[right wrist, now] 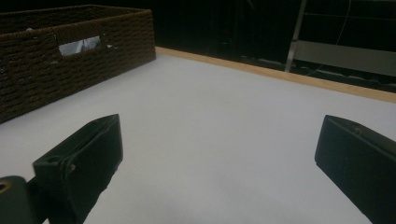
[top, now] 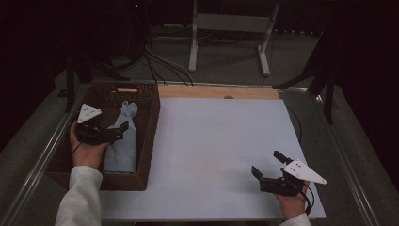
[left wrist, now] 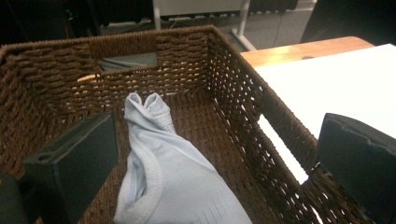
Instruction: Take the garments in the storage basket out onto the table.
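Observation:
A dark brown wicker basket (top: 153, 117) stands at the table's left side, and a pale blue folded cloth (top: 123, 141) lies lengthwise inside it. My left gripper (top: 123, 129) hovers over the basket's left half, open, with nothing between its jaws. In the left gripper view the cloth (left wrist: 163, 172) lies on the basket floor below the open gripper (left wrist: 217, 140), inside the basket's woven wall (left wrist: 243, 84). My right gripper (top: 267, 163) is low over the white table (top: 216, 141) near its front right corner, open and empty (right wrist: 219, 135). The right gripper view has the basket (right wrist: 70, 60) far off at its left.
A wooden strip (top: 216, 92) runs along the white surface's back edge. Behind the table stand a white metal frame (top: 230, 23) and floor cables (top: 160, 66). Metal rails border the table at left and right.

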Action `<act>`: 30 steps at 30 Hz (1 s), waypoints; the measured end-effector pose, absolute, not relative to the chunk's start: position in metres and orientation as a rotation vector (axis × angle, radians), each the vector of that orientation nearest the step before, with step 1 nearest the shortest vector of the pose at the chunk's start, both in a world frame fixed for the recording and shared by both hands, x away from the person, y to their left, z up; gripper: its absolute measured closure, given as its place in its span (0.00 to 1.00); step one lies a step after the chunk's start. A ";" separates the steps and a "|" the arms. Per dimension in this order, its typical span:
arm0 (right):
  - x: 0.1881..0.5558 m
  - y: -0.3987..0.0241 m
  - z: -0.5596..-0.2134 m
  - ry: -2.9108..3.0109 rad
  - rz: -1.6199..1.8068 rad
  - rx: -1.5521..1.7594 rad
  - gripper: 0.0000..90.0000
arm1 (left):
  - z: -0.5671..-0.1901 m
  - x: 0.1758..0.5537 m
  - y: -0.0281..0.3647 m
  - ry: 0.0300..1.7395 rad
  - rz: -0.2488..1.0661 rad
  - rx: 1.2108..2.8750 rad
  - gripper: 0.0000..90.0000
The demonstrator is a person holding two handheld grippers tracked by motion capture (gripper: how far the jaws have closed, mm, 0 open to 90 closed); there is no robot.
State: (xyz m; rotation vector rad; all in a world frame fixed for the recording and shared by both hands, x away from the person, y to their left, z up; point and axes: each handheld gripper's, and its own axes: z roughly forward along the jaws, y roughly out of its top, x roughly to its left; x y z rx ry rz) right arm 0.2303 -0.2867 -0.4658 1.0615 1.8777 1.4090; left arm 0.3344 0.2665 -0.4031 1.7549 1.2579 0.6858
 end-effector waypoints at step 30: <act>0.230 -0.286 -0.466 1.880 1.410 1.060 0.01 | -0.424 0.360 0.268 1.352 0.603 1.856 0.00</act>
